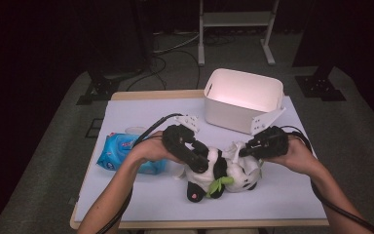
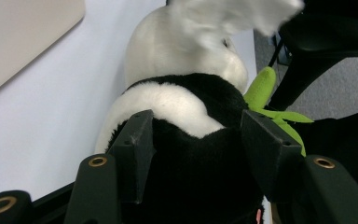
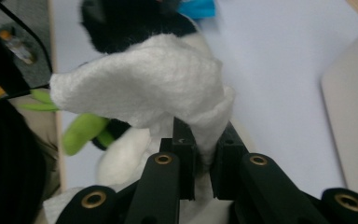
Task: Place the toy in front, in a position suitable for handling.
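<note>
A black-and-white panda plush (image 1: 216, 171) with a green leaf (image 1: 221, 184) lies at the middle of the white table mat (image 1: 141, 195). My left gripper (image 1: 199, 163) comes in from the left and is shut on the panda's black body (image 2: 196, 177), a jaw pressing on each side. My right gripper (image 1: 238, 151) comes in from the right. It is shut on a flap of white fleece cloth (image 3: 140, 79) that lies over the panda's head end. In the right gripper view the flap is pinched between the two jaws of my right gripper (image 3: 205, 133), above the panda's black fur (image 3: 121, 23).
A white open bin (image 1: 229, 117) stands at the back right of the mat, just behind my right hand. A blue packet (image 1: 119, 148) lies at the left, partly under the left forearm. A metal stand (image 1: 233, 19) is on the floor beyond the table.
</note>
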Demonstrator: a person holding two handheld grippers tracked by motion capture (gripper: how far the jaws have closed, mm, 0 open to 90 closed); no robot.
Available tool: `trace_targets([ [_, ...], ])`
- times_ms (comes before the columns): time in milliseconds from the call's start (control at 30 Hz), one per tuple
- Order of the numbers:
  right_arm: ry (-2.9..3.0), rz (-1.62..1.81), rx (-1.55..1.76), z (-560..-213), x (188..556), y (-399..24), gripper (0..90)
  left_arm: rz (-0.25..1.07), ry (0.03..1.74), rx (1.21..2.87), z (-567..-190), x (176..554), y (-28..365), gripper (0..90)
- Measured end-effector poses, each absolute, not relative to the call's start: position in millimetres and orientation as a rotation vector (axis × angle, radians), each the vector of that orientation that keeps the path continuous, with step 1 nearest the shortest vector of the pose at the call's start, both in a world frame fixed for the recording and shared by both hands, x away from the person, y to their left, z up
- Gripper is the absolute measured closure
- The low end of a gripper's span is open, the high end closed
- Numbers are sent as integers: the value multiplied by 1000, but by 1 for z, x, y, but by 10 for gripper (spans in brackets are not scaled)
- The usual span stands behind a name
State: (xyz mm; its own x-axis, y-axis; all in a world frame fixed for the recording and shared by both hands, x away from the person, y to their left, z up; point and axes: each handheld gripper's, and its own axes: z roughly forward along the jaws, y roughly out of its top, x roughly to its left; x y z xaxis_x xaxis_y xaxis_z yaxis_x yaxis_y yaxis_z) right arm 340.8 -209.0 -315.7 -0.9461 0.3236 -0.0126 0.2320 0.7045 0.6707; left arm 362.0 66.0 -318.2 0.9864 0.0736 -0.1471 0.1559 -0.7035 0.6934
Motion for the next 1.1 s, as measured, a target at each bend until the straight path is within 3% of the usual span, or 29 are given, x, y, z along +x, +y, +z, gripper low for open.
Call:
trace_targets([
  [600, 2842, 1027, 398, -333, 323, -198, 821, -111, 106, 2369, -302, 351, 53, 386],
  [1100, 2846, 1036, 364, -334, 313, -199, 821, -119, 116, 2496, -335, 355, 30, 297],
])
